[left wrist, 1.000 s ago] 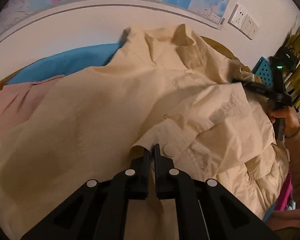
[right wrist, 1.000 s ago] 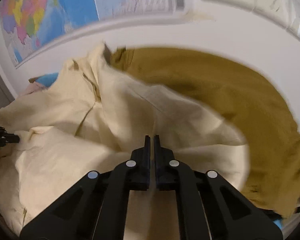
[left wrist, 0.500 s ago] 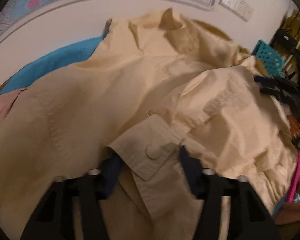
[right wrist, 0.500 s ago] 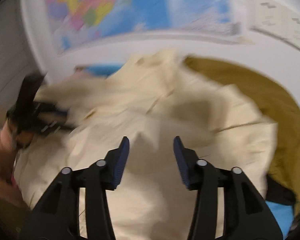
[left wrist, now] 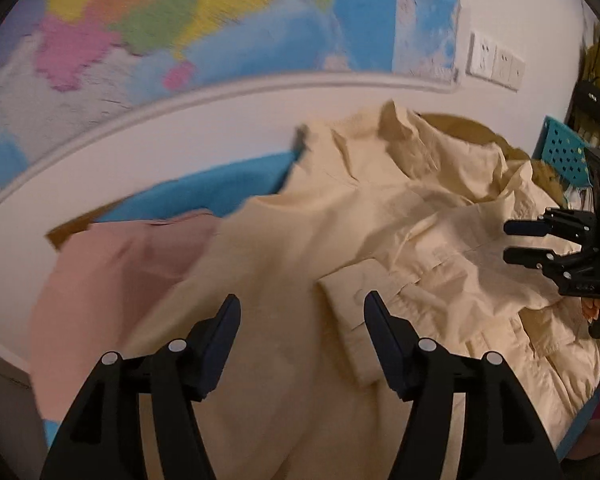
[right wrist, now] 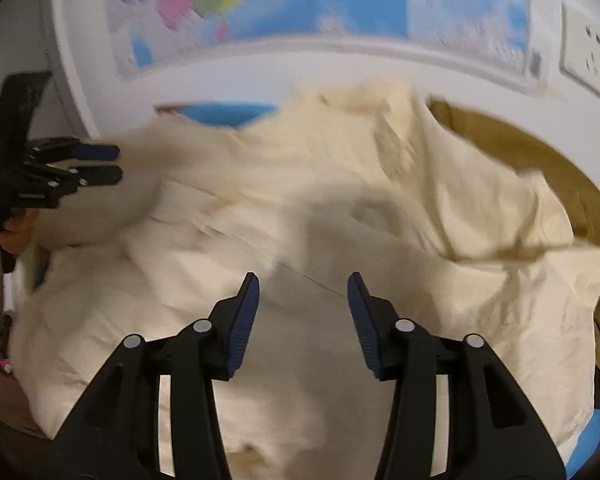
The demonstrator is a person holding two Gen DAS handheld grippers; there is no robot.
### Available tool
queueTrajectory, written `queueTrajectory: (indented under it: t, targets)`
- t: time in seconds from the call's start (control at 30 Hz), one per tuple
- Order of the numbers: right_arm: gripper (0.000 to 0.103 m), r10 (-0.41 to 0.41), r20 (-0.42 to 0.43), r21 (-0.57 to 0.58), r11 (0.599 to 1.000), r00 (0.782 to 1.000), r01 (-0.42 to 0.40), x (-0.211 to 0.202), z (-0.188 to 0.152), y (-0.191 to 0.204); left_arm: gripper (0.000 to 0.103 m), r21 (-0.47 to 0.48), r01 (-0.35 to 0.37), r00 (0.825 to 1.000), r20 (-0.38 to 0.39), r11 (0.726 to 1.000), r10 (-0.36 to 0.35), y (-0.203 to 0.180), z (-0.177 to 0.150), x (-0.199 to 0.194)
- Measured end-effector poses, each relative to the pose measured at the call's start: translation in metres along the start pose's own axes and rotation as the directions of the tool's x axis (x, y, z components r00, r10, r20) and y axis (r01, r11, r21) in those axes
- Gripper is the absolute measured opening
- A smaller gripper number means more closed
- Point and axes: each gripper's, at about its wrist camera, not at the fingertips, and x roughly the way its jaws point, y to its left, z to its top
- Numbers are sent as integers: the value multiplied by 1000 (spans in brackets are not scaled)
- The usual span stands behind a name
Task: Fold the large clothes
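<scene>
A large cream shirt (left wrist: 380, 248) lies rumpled on the table, collar toward the wall, with a buttoned cuff (left wrist: 356, 300) folded across its middle. My left gripper (left wrist: 302, 308) is open and empty, raised above the shirt's left part, the cuff by its right finger. My right gripper (right wrist: 303, 286) is open and empty above the shirt (right wrist: 300, 208). The right gripper also shows at the right edge of the left wrist view (left wrist: 520, 242), open. The left gripper shows at the left of the right wrist view (right wrist: 112, 164), open.
A pink garment (left wrist: 112, 272) and a blue cloth (left wrist: 220, 188) lie left of the shirt. An olive garment (right wrist: 540, 160) lies to its right. A teal basket (left wrist: 564, 152) stands far right. A wall with a map (left wrist: 180, 28) and sockets (left wrist: 496, 60) is behind.
Both grippers opened and let go of the cream shirt, then lifted back from it. The cuff now lies loose on the shirt.
</scene>
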Motion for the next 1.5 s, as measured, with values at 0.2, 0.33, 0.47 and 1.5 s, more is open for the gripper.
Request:
queueTrajectory:
  t: [0.2,0.33,0.47,1.5]
  targets:
    - [46,49,-122,-32,998,991,-53,64,4,29,66,-48,-61,997,44,997,63,27,-21,-37]
    - [47,54,-138,19,998,989,-52,73,6,29,72,-47,-103,992,75,994,106,38,-35,-61]
    - [51,232,-52,-10,973,971,-233,38,14,61,73,-60,-143,987,69,988,147,53,-49,-76]
    - [6,203,-173,-300,921,964,-248,-83,106,78,78,-181,-13,961,269,983,62,67,-35,-148]
